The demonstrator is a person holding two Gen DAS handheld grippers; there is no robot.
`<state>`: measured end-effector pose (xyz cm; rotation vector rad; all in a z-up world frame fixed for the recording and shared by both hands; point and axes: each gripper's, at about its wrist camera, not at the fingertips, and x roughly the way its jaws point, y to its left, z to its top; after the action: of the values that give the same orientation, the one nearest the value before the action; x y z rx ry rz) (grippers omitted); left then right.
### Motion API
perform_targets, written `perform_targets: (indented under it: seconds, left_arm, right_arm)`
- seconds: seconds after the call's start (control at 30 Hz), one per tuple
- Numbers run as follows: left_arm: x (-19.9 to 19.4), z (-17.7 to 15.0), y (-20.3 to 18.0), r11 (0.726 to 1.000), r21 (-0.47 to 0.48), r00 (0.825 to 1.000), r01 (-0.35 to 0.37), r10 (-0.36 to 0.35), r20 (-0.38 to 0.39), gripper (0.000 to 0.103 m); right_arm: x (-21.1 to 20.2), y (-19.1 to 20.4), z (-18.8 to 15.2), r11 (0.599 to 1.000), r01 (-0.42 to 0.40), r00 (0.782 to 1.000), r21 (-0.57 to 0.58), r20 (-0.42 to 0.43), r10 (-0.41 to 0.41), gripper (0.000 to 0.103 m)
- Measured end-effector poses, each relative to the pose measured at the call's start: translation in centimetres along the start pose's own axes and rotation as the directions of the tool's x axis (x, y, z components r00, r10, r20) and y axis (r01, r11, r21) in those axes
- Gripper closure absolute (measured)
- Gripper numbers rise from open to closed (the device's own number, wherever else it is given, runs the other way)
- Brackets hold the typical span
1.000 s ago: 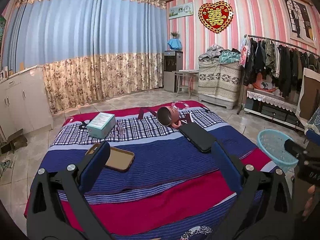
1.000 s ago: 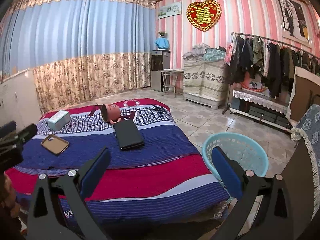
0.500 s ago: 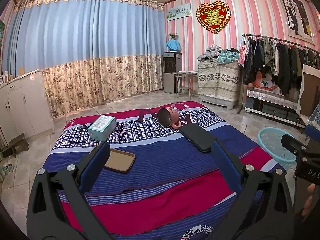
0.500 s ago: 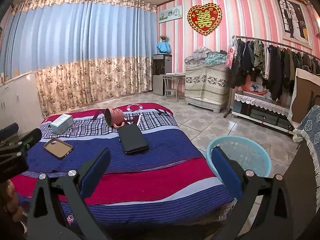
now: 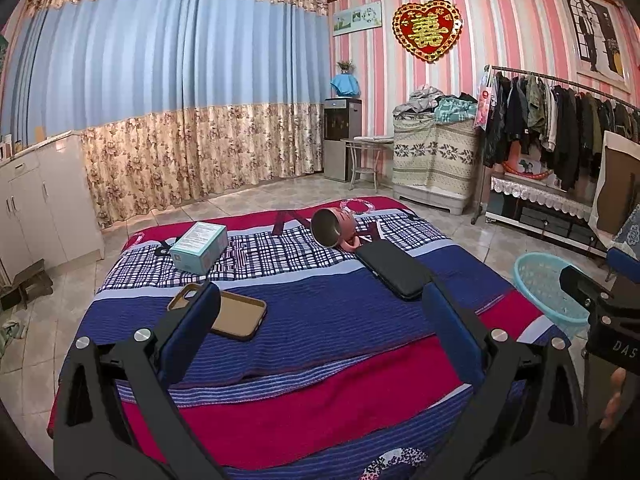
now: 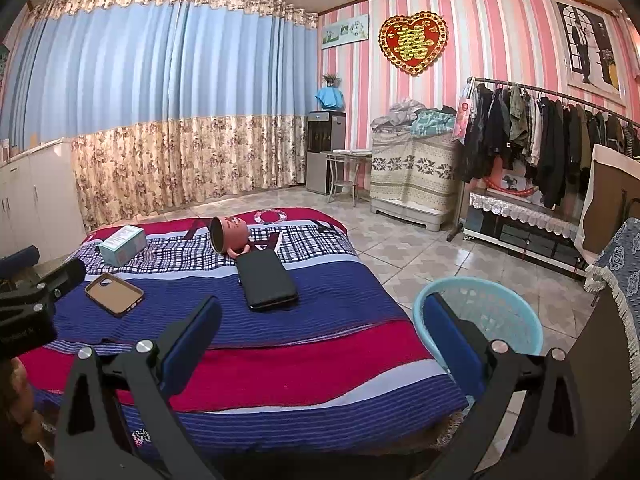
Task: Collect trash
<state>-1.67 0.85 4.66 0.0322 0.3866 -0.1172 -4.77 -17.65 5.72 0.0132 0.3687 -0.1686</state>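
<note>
I hold both units above the near edge of the bed (image 5: 320, 408). The left hand-held gripper (image 5: 320, 324) and the right hand-held gripper (image 6: 320, 328) are spread wide, holding nothing. The likeliest trash, I judge, is the small teal box (image 5: 200, 247) lying far-left on the bed, well apart from the basket (image 6: 492, 312) on the floor. It should be light, stiff cardboard that crushes easily; I would pinch across its short sides gently.
</note>
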Motion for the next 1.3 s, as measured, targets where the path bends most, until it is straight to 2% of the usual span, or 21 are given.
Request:
perform_targets:
  seconds: [1.3]
  left_arm:
    - [-0.17,0.19,0.1,1.0,0.007,1.0,0.01,-0.01,0.007,0.005]
  right_arm:
    - [0.06,-0.1,-0.56,1.0,0.008,1.0,0.0,-0.001,-0.008,0.004]
